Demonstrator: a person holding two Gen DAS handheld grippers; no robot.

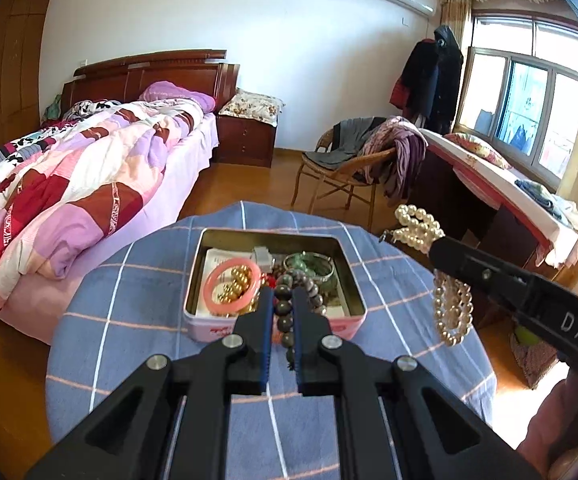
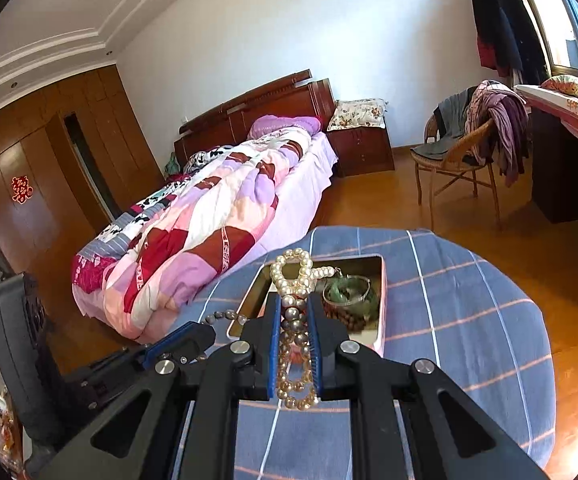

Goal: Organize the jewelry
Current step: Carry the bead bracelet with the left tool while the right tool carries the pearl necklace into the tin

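Bedroom setting: a round table (image 1: 137,280) under a blue checked cloth carries the work, with a quilted bed (image 1: 89,184) behind it and a wicker chair (image 1: 341,172) draped in clothes near the window.

My left gripper (image 1: 281,300) has its jaws drawn tight on a strand of dark wooden beads (image 1: 285,308). The strand runs between the pads and hangs below them, over the near edge of the open tin box (image 1: 273,328).

My right gripper (image 2: 295,316) is clamped on a pearl necklace (image 2: 293,276). Loops of pearls stand bunched above the fingertips and a further loop hangs down behind them. Seen from the left wrist, the necklace is raised clear of the table, to the right of the tin.

Inside the tin lie a pink bangle (image 1: 231,288) encircling gold beads (image 1: 235,286), a green bangle (image 1: 309,266) toward the far right corner, and papers (image 1: 213,268) beneath. The tin sits near the middle of the cloth.
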